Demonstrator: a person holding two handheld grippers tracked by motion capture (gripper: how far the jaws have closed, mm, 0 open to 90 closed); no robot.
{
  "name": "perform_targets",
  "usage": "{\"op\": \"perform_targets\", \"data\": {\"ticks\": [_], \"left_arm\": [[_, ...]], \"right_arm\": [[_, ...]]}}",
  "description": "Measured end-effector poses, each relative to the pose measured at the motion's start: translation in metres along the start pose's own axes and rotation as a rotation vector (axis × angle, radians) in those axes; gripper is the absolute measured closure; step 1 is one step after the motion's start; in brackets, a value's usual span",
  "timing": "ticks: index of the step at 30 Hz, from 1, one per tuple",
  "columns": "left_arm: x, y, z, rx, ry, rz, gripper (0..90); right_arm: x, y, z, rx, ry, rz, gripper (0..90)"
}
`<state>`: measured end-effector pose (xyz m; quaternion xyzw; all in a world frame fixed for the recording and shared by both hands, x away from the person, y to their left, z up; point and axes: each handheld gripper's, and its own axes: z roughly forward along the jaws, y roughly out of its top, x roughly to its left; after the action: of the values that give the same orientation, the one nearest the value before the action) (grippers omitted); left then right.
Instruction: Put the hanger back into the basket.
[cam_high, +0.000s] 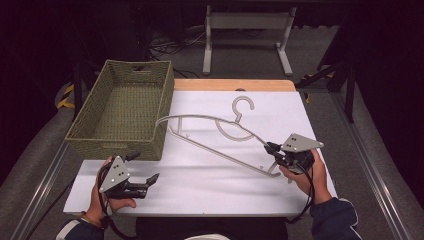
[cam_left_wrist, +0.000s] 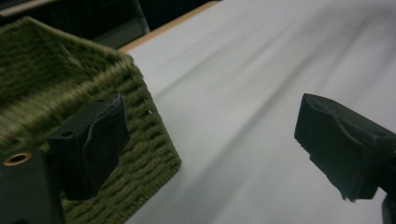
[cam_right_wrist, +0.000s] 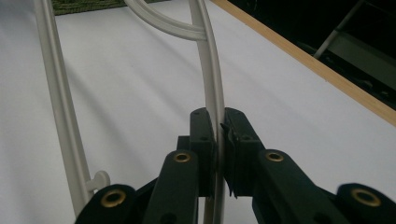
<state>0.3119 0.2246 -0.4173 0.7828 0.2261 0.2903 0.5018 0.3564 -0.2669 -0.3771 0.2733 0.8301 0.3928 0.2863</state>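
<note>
The hanger (cam_high: 220, 135) is gripped at its right shoulder by the right gripper (cam_high: 272, 148). In the right gripper view the jaws are seen clamped together on the thin arm (cam_right_wrist: 215, 116), with the lower bar (cam_right_wrist: 60, 116) running alongside to the left. The hanger's far end is seen at the near right corner of the basket (cam_high: 120, 107), apparently over or against the rim — contact cannot be confirmed. The hook (cam_high: 243, 105) points toward the far edge of the table.

The left gripper (cam_high: 145, 172) is held near the basket's front right corner, with its jaws wide apart and nothing between them; only the sheet and the woven basket wall (cam_left_wrist: 140, 154) are seen beyond them.

Progress is judged as early to middle: the hanger has been grasped, but it has not been placed in the basket — if that is the aim. The basket is seen empty. The carry and the release are judged outstanding.

The table (cam_high: 230, 85) is covered by a white sheet (cam_high: 210, 170), with a strip of wood exposed along the far edge. The room is dark; grey floor, a pale frame stand (cam_high: 247, 30) and cables are noted behind the table.
</note>
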Motion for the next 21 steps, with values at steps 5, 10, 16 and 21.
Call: {"op": "perform_targets", "data": {"ticks": [5,10,16,21], "left_arm": [[0.0,0.013,-0.013,-0.047,0.003,-0.015,13.0],[-0.003,0.019,-0.011,-0.043,0.006,0.007,13.6],[-0.01,0.03,-0.002,-0.006,0.026,0.032,15.6],[-0.011,0.033,0.009,0.062,0.041,0.023,18.7]], "right_arm": [[0.01,0.002,0.004,0.004,0.044,-0.06,83.0],[0.018,0.005,0.004,0.002,0.074,-0.112,83.0],[0.027,0.006,0.006,0.007,0.131,-0.172,83.0],[0.036,0.004,0.011,0.028,0.14,-0.215,82.9]]}}
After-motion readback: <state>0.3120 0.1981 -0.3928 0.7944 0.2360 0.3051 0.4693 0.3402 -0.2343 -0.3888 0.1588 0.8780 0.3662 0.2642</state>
